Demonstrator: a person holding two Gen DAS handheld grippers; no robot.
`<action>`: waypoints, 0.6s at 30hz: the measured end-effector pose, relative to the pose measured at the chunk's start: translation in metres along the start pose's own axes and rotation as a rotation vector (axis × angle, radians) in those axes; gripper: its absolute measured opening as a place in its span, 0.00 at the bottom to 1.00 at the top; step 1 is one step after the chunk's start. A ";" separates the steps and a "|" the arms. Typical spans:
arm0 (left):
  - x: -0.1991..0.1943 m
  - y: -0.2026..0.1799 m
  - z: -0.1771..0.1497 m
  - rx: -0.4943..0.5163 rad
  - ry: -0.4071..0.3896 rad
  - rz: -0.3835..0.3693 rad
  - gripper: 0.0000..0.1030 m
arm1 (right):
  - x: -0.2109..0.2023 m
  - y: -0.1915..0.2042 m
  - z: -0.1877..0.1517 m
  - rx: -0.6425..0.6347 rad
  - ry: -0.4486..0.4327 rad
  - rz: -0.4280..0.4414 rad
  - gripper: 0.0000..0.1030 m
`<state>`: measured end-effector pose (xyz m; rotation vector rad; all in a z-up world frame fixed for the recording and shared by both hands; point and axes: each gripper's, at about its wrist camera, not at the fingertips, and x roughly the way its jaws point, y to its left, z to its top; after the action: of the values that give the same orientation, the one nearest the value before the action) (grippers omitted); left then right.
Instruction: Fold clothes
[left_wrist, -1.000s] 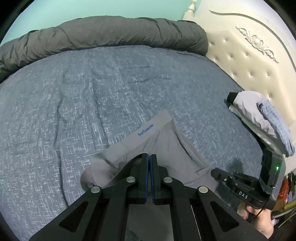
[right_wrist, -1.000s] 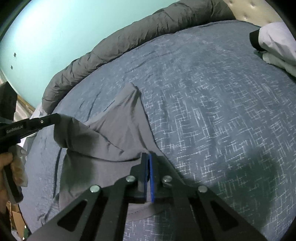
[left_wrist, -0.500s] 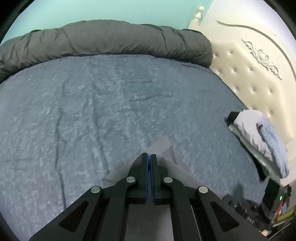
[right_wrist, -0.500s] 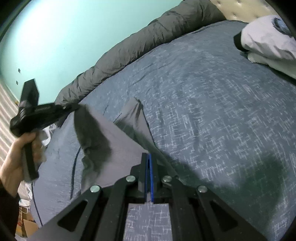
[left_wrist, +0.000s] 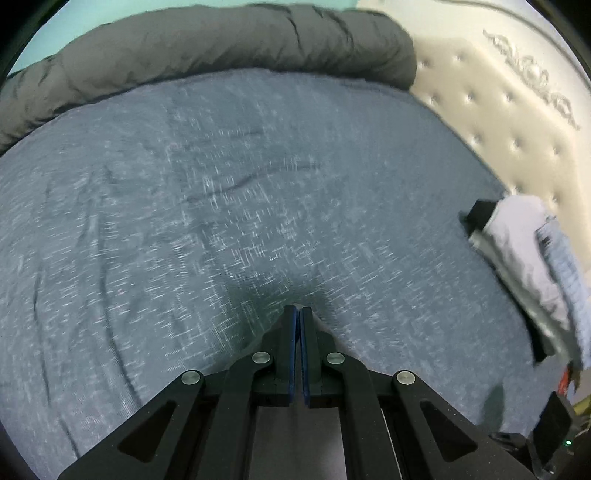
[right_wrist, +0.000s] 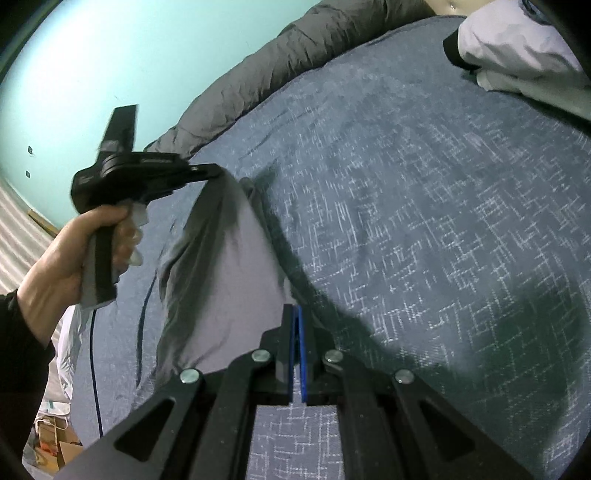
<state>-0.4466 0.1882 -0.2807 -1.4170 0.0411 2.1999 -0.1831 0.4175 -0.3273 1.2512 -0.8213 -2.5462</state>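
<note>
Right view, bottom centre: my right gripper (right_wrist: 296, 314) had its jaws pressed together on the near corner of the grey garment (right_wrist: 229, 273). The cloth ran from there up toward the middle left of the frame, stretched in a slanted sheet above the blue bedsheet (right_wrist: 424, 229).

Middle left: my left gripper (right_wrist: 212, 172), gripped in my left hand (right_wrist: 77, 247), pinched the far end of the same garment and held it lifted, cloth sagging and creased between the two holds. A dark shadow lay on the sheet just right of the fabric.

In the left view, its jaws sat closed at bottom centre (left_wrist: 297, 309), a sliver of pale cloth showing at the tips; nothing else of the garment visible there.

Further off: a stack of folded clothes (right_wrist: 517, 55) in the upper right corner, a rolled grey duvet (right_wrist: 280, 62) along the far edge of the bed, a cream headboard (left_wrist: 517, 122) beyond.

Step in hand, as I judged it: carrying one edge over to make a fold. Next calls for lowering the lifted end flat onto the lower half, edges lined up, then letting go.
</note>
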 end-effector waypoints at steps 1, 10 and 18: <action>0.007 0.000 0.001 0.001 0.010 0.008 0.02 | 0.002 0.000 -0.001 0.001 0.006 -0.001 0.01; -0.012 0.025 0.000 -0.038 0.000 0.003 0.25 | 0.010 -0.002 0.001 0.005 0.019 0.002 0.01; -0.082 0.070 -0.054 -0.039 -0.035 0.016 0.36 | 0.008 -0.004 0.003 0.015 0.010 0.007 0.01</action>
<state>-0.4049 0.0783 -0.2519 -1.4035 -0.0027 2.2495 -0.1903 0.4188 -0.3329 1.2624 -0.8432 -2.5312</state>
